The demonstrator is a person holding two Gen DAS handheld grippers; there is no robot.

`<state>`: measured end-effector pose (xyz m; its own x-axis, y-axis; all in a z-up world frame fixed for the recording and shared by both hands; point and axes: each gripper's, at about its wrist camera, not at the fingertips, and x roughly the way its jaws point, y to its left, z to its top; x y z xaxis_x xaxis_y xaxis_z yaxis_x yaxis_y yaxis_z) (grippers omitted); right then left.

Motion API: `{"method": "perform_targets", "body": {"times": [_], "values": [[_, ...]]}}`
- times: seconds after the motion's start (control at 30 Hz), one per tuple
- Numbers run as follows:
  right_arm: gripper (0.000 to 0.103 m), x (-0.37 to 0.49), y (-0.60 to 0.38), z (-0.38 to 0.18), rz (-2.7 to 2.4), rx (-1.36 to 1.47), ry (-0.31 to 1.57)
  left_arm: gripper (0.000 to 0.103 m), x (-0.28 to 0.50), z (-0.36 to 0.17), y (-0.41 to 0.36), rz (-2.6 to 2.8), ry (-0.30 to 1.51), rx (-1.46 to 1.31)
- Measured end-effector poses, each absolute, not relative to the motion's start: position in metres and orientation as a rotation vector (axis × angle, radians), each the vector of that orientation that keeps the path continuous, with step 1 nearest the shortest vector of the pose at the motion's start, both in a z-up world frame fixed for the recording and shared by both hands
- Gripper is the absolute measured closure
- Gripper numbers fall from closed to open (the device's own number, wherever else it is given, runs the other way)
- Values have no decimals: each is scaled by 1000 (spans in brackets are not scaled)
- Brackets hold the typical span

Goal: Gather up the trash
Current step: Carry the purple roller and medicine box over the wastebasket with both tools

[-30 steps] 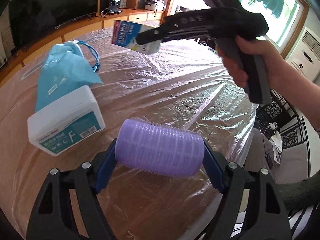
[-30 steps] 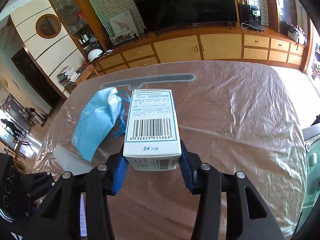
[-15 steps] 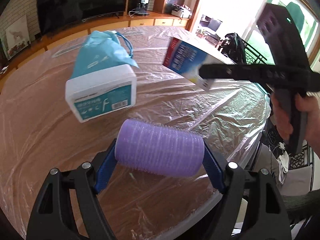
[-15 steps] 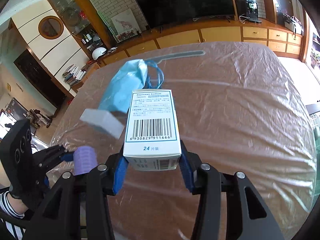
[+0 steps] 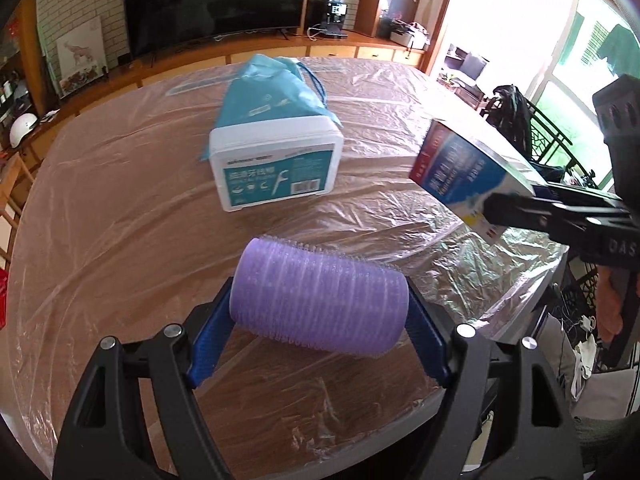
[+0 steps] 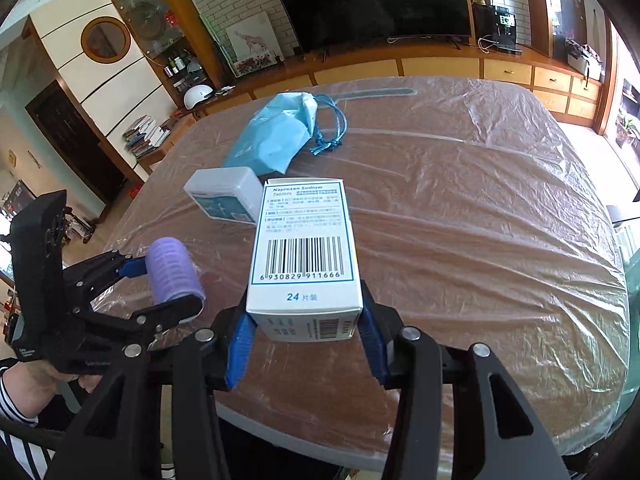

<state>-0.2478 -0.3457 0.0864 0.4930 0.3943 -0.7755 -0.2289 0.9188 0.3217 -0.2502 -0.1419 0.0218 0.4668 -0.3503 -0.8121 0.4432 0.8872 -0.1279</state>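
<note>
My left gripper is shut on a purple hair roller and holds it above the near edge of the plastic-covered table. My right gripper is shut on a white and blue medicine box, also held above the table's near edge. The medicine box shows at the right of the left wrist view, and the roller at the left of the right wrist view. A white floss-pick box and a blue drawstring bag lie further in on the table.
The table's near edge runs just under both grippers. A TV and a long wooden cabinet stand beyond the far side. A black chair stands off the right side.
Both grippers have drawn back toward the near edge of the table with their loads. The right gripper has shifted right and lower in the left wrist view.
</note>
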Motion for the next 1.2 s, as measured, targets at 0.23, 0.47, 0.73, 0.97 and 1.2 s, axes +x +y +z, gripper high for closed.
{"method": "perform_targets", "body": {"times": [0.23,0.47,0.73,0.97,1.2], "values": [[57,-265,-340,91,407,176,984,24,-257,24,-128,-438,970,83],[57,-281,-335,100,448,174,981,24,-272,35,-120,-434,958,79],[57,-312,-330,112,517,154,978,24,-299,49,-114,-468,941,70],[57,-347,-328,115,566,138,1010,24,-331,56,-113,-499,937,82],[57,-378,-324,105,572,117,1055,24,-355,47,-114,-519,960,92]]}}
